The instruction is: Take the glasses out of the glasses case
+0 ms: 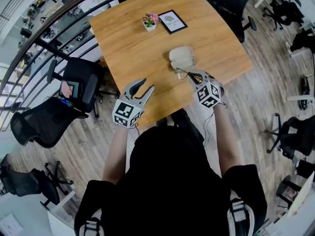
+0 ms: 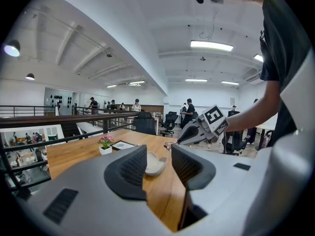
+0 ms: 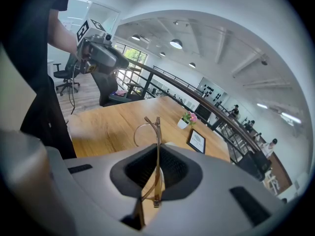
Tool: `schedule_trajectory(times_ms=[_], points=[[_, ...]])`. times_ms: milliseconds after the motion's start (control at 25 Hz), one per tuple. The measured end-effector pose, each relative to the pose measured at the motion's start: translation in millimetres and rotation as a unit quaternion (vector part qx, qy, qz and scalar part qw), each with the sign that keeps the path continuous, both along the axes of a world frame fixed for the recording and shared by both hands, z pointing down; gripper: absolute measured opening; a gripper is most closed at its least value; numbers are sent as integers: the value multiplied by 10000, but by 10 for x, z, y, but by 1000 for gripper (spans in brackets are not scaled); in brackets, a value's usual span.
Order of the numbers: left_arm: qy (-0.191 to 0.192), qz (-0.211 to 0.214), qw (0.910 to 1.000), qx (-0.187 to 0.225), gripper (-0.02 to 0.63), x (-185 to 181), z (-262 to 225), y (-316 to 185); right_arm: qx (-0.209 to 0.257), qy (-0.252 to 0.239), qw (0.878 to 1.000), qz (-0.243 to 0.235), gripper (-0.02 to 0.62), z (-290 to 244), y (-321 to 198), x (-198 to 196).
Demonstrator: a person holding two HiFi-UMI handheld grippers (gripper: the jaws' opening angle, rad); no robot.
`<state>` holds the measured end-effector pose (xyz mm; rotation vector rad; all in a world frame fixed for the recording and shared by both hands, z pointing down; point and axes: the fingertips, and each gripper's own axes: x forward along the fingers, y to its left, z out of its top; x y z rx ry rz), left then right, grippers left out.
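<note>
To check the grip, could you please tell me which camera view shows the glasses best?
The right gripper view: the glasses stand close up, their frame pinched between the right gripper's jaws. The head view shows them small near the case; the left gripper view, only a distant sliver.

The glasses (image 3: 157,149) pinched between the right gripper's (image 3: 156,167) fingers are thin wire metal, bronze-gold with a faint sheen, and the lens rim beyond the fingertips is just as fine. The inner pads (image 3: 177,169) of those fingers are black, matt and finely ribbed, rubber-like, set in smooth matt grey plastic shells. The left gripper (image 2: 158,154) has the same ribbed black pads and grey plastic. Beyond the left fingertips the glasses case (image 2: 153,164) looks off-white, smooth and matt; whether it is soft plastic or leather cannot be told. Under both pairs of fingers the table (image 1: 133,43) is light wood with visible grain and a dull satin finish.
</note>
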<state>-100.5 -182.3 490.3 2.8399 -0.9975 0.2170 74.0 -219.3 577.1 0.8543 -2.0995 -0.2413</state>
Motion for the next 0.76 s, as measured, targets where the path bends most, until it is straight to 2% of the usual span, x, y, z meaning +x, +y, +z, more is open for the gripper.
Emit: schedule_trajectory(times_ms=[760], points=[[18, -40, 10000, -22, 173, -60, 2, -117, -59, 64, 10000, -36, 25, 47, -96, -45]])
